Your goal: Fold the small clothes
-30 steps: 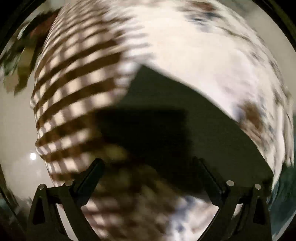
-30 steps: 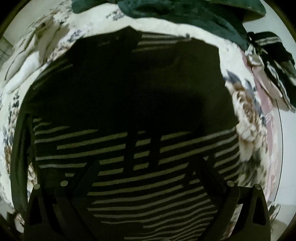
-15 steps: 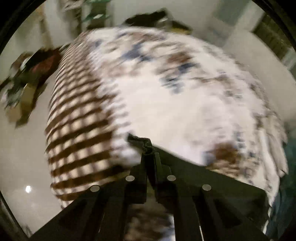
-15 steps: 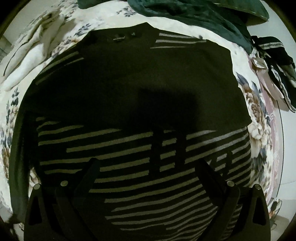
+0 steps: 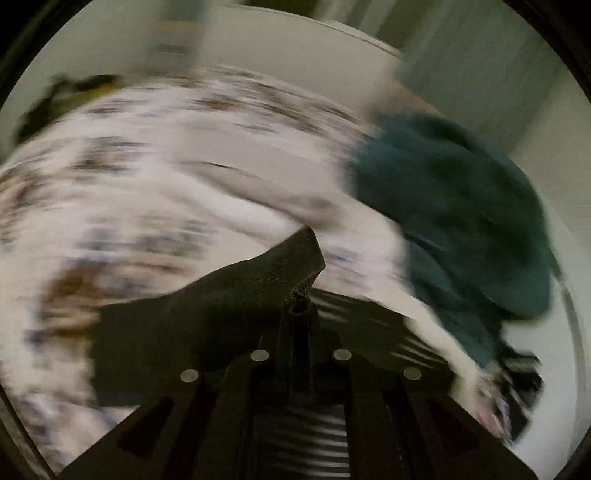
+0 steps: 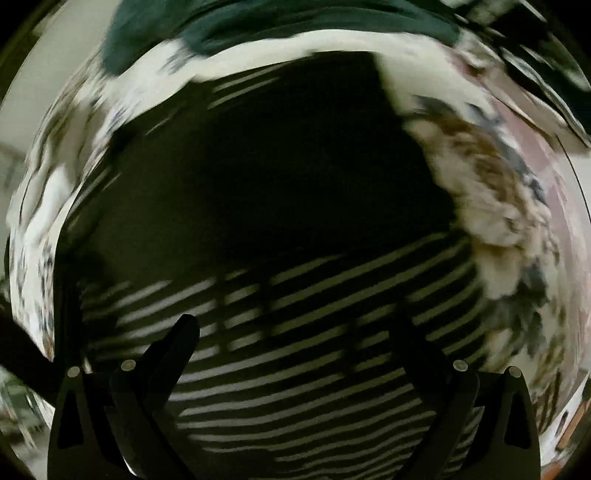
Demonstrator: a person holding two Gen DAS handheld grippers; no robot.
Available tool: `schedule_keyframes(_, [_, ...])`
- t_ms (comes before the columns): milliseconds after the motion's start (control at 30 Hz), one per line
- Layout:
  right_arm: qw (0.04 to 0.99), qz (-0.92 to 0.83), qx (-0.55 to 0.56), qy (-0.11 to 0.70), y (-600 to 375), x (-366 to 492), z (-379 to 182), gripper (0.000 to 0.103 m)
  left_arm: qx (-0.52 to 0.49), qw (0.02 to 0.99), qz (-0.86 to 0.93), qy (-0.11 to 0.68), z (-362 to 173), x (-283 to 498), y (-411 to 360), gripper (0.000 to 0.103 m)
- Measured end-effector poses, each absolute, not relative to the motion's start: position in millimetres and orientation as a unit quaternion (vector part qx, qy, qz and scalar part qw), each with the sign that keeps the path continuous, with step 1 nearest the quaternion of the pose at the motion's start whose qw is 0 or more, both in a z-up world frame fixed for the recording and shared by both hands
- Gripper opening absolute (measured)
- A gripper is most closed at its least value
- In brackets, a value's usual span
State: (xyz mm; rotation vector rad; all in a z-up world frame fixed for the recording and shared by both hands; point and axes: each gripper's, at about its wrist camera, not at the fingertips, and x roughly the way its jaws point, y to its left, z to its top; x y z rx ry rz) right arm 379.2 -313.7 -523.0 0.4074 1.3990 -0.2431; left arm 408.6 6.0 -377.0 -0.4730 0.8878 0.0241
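A black sweater with grey stripes (image 6: 266,206) lies spread on a floral bedspread (image 6: 495,192) and fills the right wrist view. My right gripper (image 6: 295,332) points down over its striped lower half, open, with nothing between the fingers. In the blurred left wrist view my left gripper (image 5: 301,306) is shut on a black corner of the sweater (image 5: 266,273), lifted off the bedspread (image 5: 147,192), with the cloth trailing back under the fingers.
A dark teal garment (image 5: 454,206) lies heaped on the bed at the right of the left wrist view and along the top of the right wrist view (image 6: 295,26). Black-and-white clothes (image 6: 535,55) lie at the bed's far right. A pale wall (image 5: 295,55) stands behind.
My left gripper closed on the sweater's edge, then lifted and swung it across the bed towards the teal garment. The right gripper drifted a little over the sweater and stayed open.
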Motion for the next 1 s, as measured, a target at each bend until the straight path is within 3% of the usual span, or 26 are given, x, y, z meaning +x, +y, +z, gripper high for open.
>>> schedule_keyframes(200, [0.721,-0.145,0.219,0.641,-394.2,373.7,-528.0,0.103,-0.172,0.852,-0.128,0.478,-402.7,442.4,-188.1,0.003])
schedule_keyframes(433, [0.72,-0.111,0.209,0.652,-451.7,371.0,-525.2,0.103,-0.11,0.811,-0.203,0.537,-426.3,432.1,-281.0,0.006])
schedule_keyframes(500, [0.724,-0.089,0.215,0.65,-462.1,370.9,-518.2,0.103,-0.099,0.808,-0.199,0.546,-426.0,424.4,-277.3,0.019])
schedule_keyframes(567, [0.731,-0.067,0.217,0.644,-470.1,373.6,-507.9,0.103,-0.098,0.814,-0.183,0.543,-420.9,419.5,-255.5,0.097])
schedule_keyframes(600, [0.737,-0.054,0.217,0.638,-473.5,375.9,-499.5,0.103,-0.105,0.818,-0.169,0.54,-418.2,417.0,-234.4,0.103])
schedule_keyframes(833, [0.75,0.016,0.251,0.612,-448.4,416.0,-465.2,0.103,-0.161,0.819,0.03,0.55,-435.1,384.4,-33.1,0.103])
schedule_keyframes(900, [0.751,0.047,0.238,0.614,-421.1,437.3,-458.4,0.093,-0.196,0.795,0.094,0.567,-456.2,371.9,23.5,0.103])
schedule_keyframes(967, [0.747,0.087,0.207,0.626,-381.9,464.9,-460.9,0.042,-0.262,0.757,0.131,0.584,-480.9,359.1,64.6,0.102])
schedule_keyframes(1000, [0.74,0.103,0.19,0.637,-361.2,477.7,-465.4,0.036,-0.303,0.736,0.143,0.588,-493.2,351.4,79.8,0.102])
